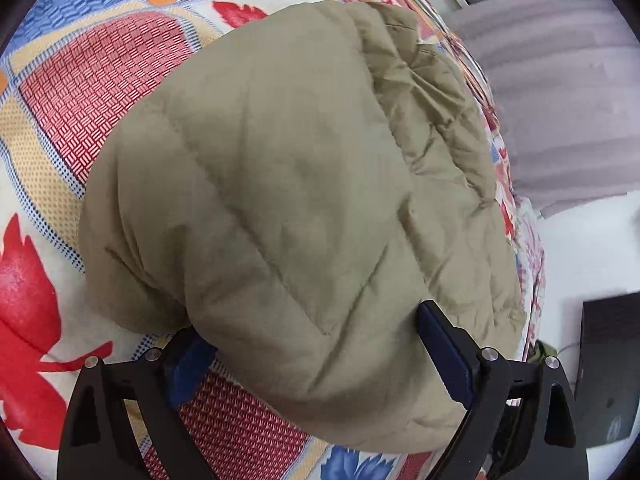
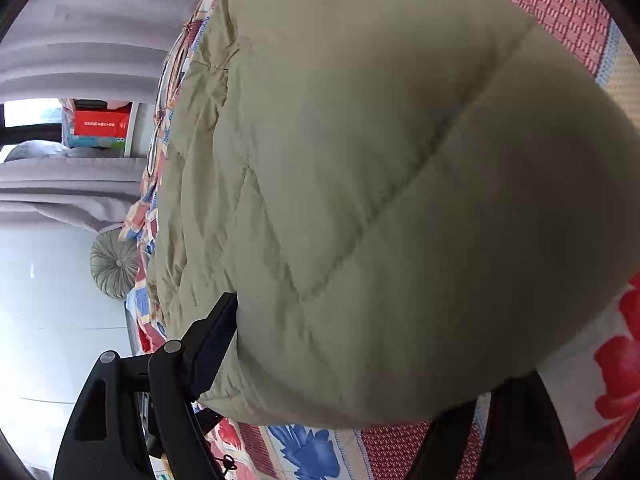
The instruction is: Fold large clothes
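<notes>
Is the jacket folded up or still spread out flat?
Folded. The jacket forms a thick, rounded bundle on the bedspread, with another layer showing beneath its right edge. Whether folding is finished, cannot tell.

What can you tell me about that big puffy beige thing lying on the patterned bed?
It is a padded jacket, khaki-beige, of smooth quilted fabric with stitched lines dividing puffy panels. It looks folded into a thick bundle with a gathered, wrinkled edge on one side. It lies on a bedspread printed with red, blue and yellow. The left tongs and the right tongs each straddle its near edge, jaws wide.
</notes>
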The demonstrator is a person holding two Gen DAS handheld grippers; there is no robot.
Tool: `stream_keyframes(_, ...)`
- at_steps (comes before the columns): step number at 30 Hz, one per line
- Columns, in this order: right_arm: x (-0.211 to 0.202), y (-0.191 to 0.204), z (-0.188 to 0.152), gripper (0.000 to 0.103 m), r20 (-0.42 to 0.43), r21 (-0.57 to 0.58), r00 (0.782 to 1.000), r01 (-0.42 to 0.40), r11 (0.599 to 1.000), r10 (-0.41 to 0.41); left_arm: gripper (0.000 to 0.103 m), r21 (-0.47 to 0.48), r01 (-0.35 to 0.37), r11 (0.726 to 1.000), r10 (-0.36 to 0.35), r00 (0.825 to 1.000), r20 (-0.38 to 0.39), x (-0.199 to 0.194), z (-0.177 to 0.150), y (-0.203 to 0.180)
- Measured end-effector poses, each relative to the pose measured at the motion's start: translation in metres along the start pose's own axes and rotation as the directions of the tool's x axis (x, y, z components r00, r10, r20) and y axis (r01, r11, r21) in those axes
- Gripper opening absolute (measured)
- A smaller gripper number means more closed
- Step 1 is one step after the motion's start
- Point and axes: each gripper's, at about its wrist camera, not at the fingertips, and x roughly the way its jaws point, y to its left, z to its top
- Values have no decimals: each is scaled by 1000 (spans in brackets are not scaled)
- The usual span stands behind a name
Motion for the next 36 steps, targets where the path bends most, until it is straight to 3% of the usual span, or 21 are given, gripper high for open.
stream_keyframes(4, 12, -1, 2, 83, 16, 45, 999, -32, 998, 31, 95, 53, -89, 995, 89, 996, -5, 10, -14, -15)
stream_keyframes(7, 14, 2, -1, 83, 19, 51, 999, -37, 998, 36, 95, 70, -99, 993, 100, 995, -11, 13, -17, -18)
stream_keyframes(11, 18, 2, 2, 84, 10, 65, 999, -36, 997, 35, 95, -100, -20, 995, 21, 1000, 5, 18, 2, -9)
stream_keyframes(13, 20, 2, 5, 85, 10, 73, 999, -35, 997, 34, 92, -125, -2, 992, 6, 999, 34, 19, 7, -11)
stream_keyframes(15, 24, 1, 6, 83, 8, 93, 999, -36, 995, 35, 54, -89, -41, 995, 46, 998, 49, 20, 9, -18)
stream_keyframes(16, 25, 0, 6, 76, 6, 106, 999, -33, 994, 33, 44, -61, -40, 997, 44, 997, 56, 18, 9, -22)
stream_keyframes(17, 26, 0, 6, 66, 4, 121, 999, -43, 992, 43, 28, -43, -22, 999, 24, 998, 59, 13, 12, -22)
stream_keyframes(18, 28, -1, 6, 46, -8, 141, 998, -63, 988, 65, 22, -22, -13, 1000, 14, 998, 59, 10, 12, -25)
stream_keyframes(19, 27, -1, 6, 35, -13, 162, 997, -77, 984, 80, 20, 7, -12, 1000, 11, 998, 65, 5, 12, -30)
stream_keyframes(22, 20, 7, 3, 21, -10, 138, 996, -84, 987, 86, 17, 94, -15, 995, 8, 997, 79, -13, 9, -40)
stream_keyframes(29, -8, 18, -16, 18, -39, 102, 993, -108, 989, 112, 15, 159, 19, 987, -30, 997, 67, -63, -4, -40)
stream_keyframes(36, -47, 8, -65, 18, -99, 92, 992, -72, 993, 81, 15, 193, 45, 980, -42, 999, -20, -117, -50, -9)
